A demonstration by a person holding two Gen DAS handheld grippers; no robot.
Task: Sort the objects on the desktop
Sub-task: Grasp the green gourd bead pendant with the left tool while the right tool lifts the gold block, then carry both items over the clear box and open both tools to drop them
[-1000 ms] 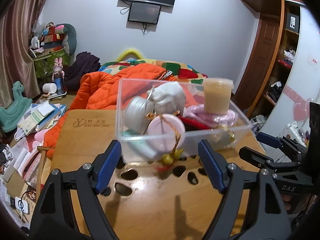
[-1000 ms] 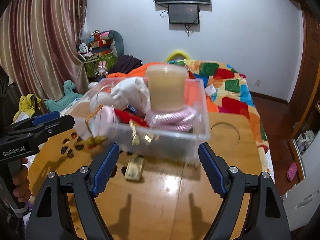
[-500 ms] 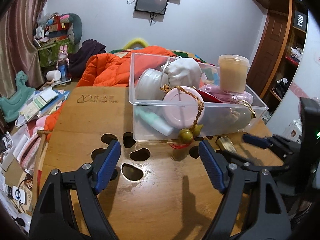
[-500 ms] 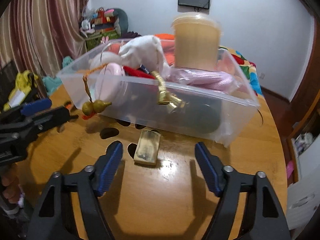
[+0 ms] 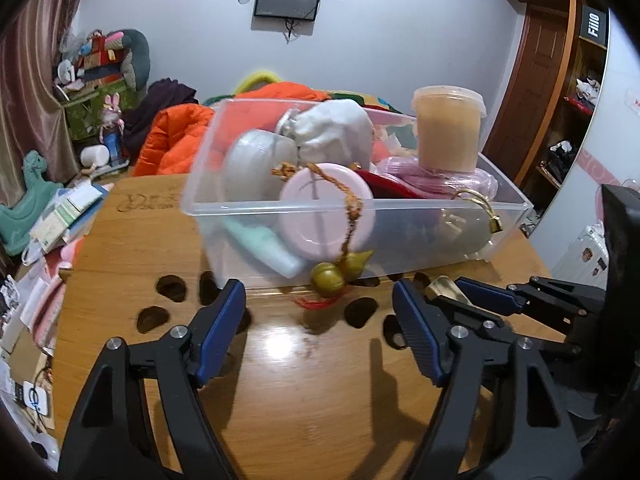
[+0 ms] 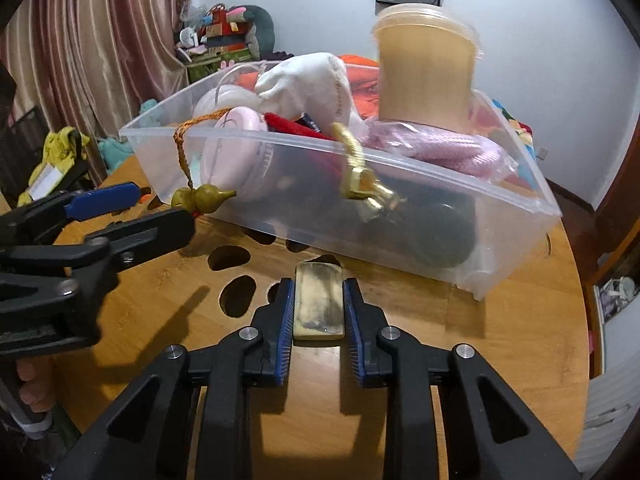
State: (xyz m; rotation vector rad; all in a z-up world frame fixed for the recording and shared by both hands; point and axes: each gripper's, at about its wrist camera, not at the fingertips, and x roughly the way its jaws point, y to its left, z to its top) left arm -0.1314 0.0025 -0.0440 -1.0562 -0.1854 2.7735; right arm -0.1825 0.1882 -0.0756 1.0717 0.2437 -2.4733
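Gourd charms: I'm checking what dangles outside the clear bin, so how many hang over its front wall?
1. The olive gourd charm hangs on a braided cord over the clear bin front wall, just above the wooden table. Others may be buried inside.

You see a flat, gold-coloured rectangular bar (image 6: 319,306) lying on the wooden table at the lower centre of the right wrist view, its long sides pinched between blue pads. Just behind it, across the middle of the frame, stands your clear plastic bin (image 6: 460,216), heaped with a tan lidded tub (image 6: 426,76), a pink round case (image 6: 236,156), a white pouch (image 6: 308,84) and a gourd charm (image 6: 202,197) hanging over its front wall.
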